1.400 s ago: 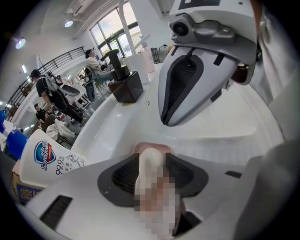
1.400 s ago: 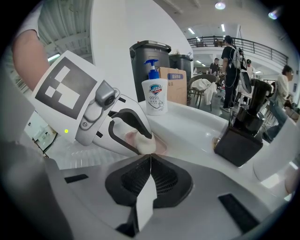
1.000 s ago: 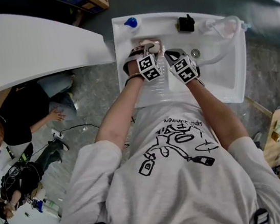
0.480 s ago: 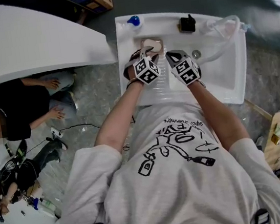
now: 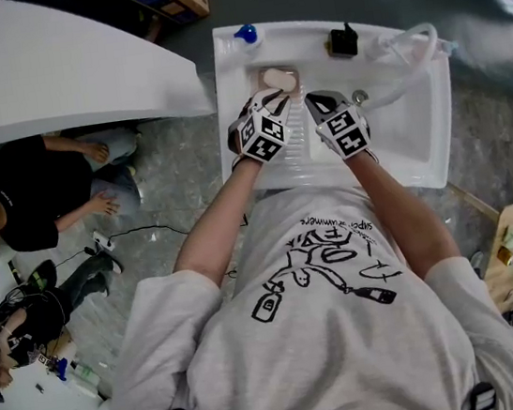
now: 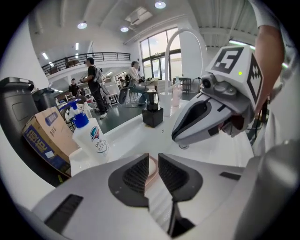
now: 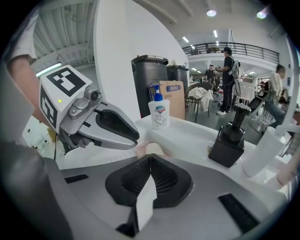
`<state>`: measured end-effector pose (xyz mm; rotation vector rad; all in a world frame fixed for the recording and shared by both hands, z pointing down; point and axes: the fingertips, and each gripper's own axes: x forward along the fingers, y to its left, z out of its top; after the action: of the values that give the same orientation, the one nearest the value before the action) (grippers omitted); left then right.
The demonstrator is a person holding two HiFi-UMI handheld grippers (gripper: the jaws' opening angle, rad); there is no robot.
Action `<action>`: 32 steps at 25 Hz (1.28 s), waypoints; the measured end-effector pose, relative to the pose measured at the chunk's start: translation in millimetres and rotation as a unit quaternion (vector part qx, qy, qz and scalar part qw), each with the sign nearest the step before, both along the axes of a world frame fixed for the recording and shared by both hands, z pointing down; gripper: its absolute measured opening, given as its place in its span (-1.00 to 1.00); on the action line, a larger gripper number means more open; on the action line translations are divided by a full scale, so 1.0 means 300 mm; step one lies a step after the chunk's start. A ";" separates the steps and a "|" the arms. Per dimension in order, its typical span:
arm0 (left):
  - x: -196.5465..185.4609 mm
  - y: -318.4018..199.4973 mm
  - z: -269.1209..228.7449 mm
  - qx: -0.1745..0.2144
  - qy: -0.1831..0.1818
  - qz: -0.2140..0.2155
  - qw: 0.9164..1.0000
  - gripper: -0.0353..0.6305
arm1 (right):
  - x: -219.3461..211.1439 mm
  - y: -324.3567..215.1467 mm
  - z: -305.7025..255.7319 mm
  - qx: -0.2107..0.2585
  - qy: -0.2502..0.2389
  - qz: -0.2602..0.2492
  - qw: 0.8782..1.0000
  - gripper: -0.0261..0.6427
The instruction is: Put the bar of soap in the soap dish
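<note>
A pale bar of soap (image 5: 280, 79) lies in the pink soap dish (image 5: 264, 78) on the back left ledge of the white sink (image 5: 435, 127). My left gripper (image 5: 277, 101) hangs just in front of the dish, apart from it. Its jaws are closing to a narrow gap with nothing between them; in the left gripper view the dish's pink rim (image 6: 152, 169) shows through that gap. My right gripper (image 5: 316, 102) hovers beside it, shut and empty. The right gripper view has the soap (image 7: 153, 149) just beyond my meeting jaw tips (image 7: 150, 157).
A blue-capped bottle (image 5: 245, 36) stands at the sink's back left corner, behind the dish. A black dispenser (image 5: 342, 42) sits on the back ledge, with the curved faucet (image 5: 401, 41) to its right. The drain (image 5: 358, 97) lies in the basin. People sit on the floor at left.
My left gripper has lifted back off the soap dish, rolled, and narrowed its jaws; the soap now shows lying in the dish. The right gripper has risen slightly.
</note>
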<state>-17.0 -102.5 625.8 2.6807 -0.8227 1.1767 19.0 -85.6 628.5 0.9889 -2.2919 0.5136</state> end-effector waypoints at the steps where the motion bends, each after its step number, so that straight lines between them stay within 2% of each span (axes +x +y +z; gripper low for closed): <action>1: 0.000 0.000 -0.023 -0.001 0.016 -0.010 1.000 -0.72 | -0.003 -0.002 -0.018 0.002 -0.006 0.003 1.000 -0.86; 5: -0.003 -0.006 -0.105 -0.009 0.080 -0.047 0.996 -0.81 | -0.025 -0.007 -0.098 0.019 -0.029 0.006 0.999 -0.86; 15: -0.026 0.012 -0.296 -0.019 0.184 -0.091 0.979 -0.87 | -0.025 -0.019 -0.282 0.058 -0.079 0.028 0.995 -0.86; 19: -0.026 0.037 -0.377 -0.014 0.217 -0.090 0.972 -0.87 | -0.027 -0.015 -0.375 0.070 -0.101 0.033 0.992 -0.86; 24: -0.015 0.067 -0.487 -0.008 0.269 -0.088 0.959 -0.87 | -0.025 -0.008 -0.499 0.090 -0.130 0.035 0.987 -0.85; 32: -0.013 0.103 -0.702 0.008 0.328 -0.091 0.940 -0.87 | -0.039 0.050 -0.694 0.114 -0.163 0.012 0.980 -0.86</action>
<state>-21.0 -71.8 415.2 2.6523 -0.9129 0.1930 7.2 -70.6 420.4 1.1110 -2.6815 0.4582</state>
